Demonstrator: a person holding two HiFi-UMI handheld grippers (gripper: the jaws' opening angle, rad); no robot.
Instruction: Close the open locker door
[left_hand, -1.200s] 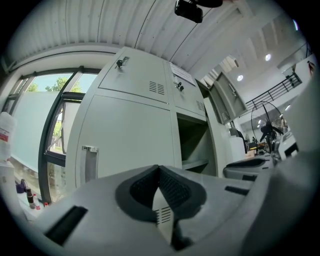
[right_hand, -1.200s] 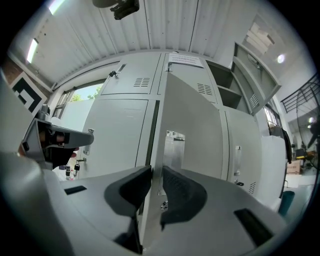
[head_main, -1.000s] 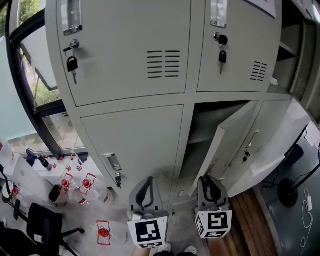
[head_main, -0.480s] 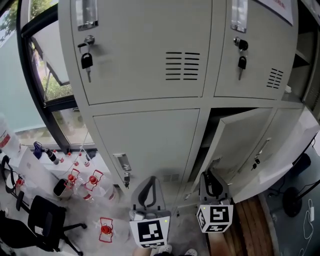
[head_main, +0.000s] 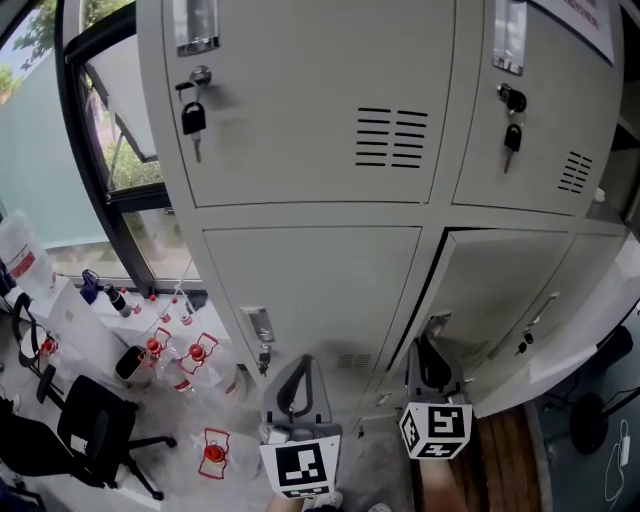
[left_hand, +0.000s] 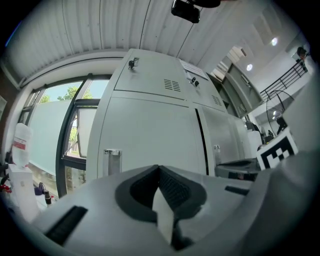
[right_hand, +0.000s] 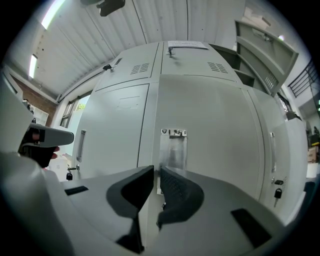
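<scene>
Before grey lockers (head_main: 300, 150), left tongs (head_main: 298, 366) level, jaws together.

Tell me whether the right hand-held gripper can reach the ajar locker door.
Probably yes: the right hand-held gripper, its empty jaws just closing, faces the locker door close up, and nothing stands in between.
</scene>
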